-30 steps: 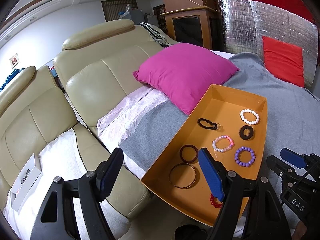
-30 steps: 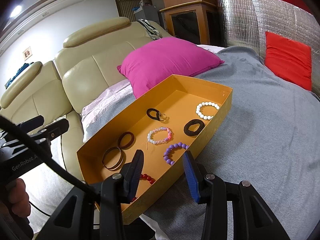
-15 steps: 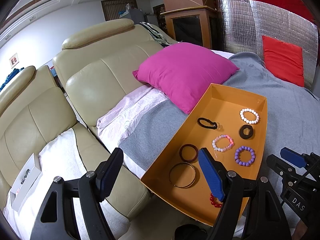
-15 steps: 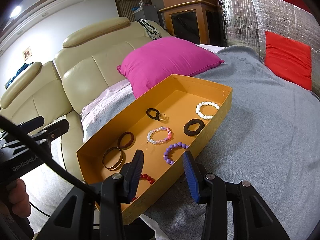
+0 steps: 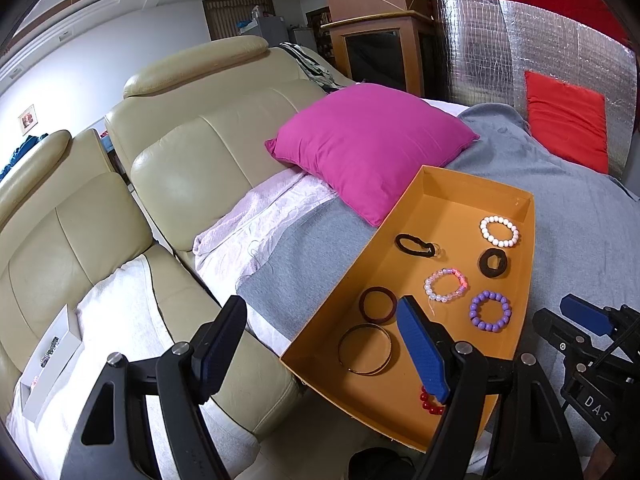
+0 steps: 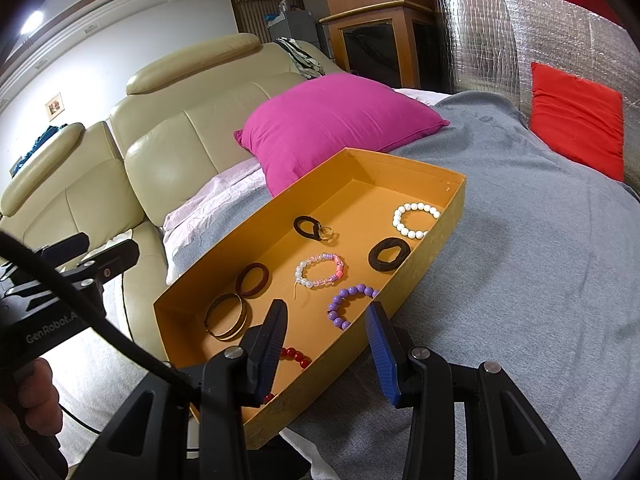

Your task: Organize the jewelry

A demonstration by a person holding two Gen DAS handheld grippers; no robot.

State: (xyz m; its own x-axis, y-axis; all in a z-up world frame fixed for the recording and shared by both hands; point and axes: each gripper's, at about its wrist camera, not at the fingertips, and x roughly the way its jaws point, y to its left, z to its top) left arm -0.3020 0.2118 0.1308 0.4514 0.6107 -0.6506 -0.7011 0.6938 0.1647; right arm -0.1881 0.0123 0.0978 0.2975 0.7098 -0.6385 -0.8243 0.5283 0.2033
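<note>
The left tongs (image 5: pixel 320 336) stand wide apart, holding nothing, over the near edge of the orange box (image 5: pixel 524 280); the right tongs (image 6: pixel 326 332) are partly open and empty above its near right wall. The box rests on a grey blanket (image 6: pixel 520 280) and holds, near to far: a red bead bracelet (image 6: pixel 295 356), gold bangles (image 5: pixel 364 350), a dark bangle (image 5: pixel 378 305), a purple bead bracelet (image 5: pixel 491 311), a pink-and-clear bracelet (image 5: pixel 446 283), a black scrunchie (image 5: pixel 493 263), a black hair tie (image 5: pixel 416 245) and a white bead bracelet (image 5: pixel 500 232).
</note>
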